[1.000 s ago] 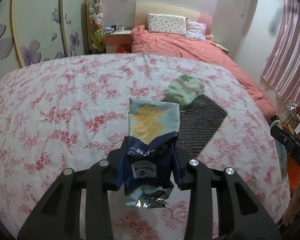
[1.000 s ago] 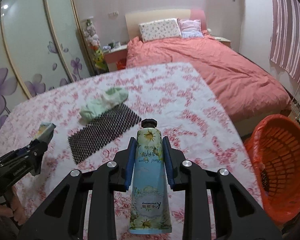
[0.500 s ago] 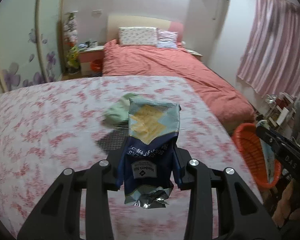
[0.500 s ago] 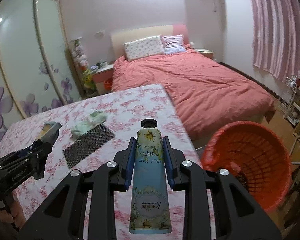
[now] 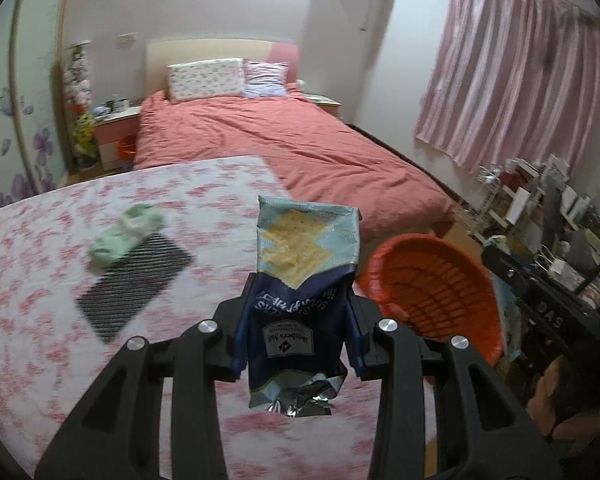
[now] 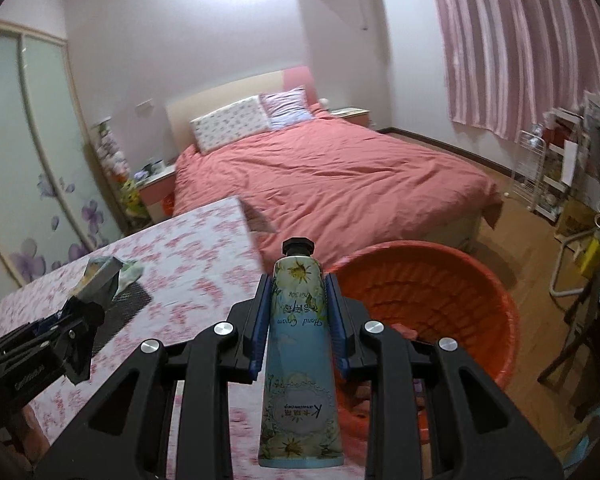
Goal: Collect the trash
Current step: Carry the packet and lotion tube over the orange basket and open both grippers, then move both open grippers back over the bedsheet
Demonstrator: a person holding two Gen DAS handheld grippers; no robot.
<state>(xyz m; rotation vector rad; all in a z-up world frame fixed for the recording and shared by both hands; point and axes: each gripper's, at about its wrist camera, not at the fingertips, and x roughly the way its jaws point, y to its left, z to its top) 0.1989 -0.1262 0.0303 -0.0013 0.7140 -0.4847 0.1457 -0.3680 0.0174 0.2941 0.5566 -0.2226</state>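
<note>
**Two pieces of trash carried to the basket's edge**

Two grippers each held one item. The left gripper (image 5: 298, 334) was clamped on a blue cracker packet (image 5: 302, 280), its crumpled foil end hanging toward the camera. The right gripper (image 6: 298, 322) was closed on a hand cream tube (image 6: 300, 352), black cap pointing away.

A second before, both cameras looked across the middle of the floral-covered table (image 5: 40, 260), and the orange basket (image 6: 452, 292) sat only at the far right margin of the right view. By this moment both views had swung right. The basket filled the lower right of the right wrist view, its rim just past the tube's cap, and it had come into the left wrist view just right of the packet. The table's right edge now ran under both grippers; the green cloth (image 5: 126, 236) and black mesh mat (image 5: 134, 280) had slid to the left, lying on the table near its far right corner, the cloth overlapping the mat's far end.

That shift suggested the carry was nearly over. The tube looked closest to release, since it sat nearly over the basket's near rim. The packet seemed to need a little more travel rightward. Some small items already lay in the basket, too blurred to name.
</note>
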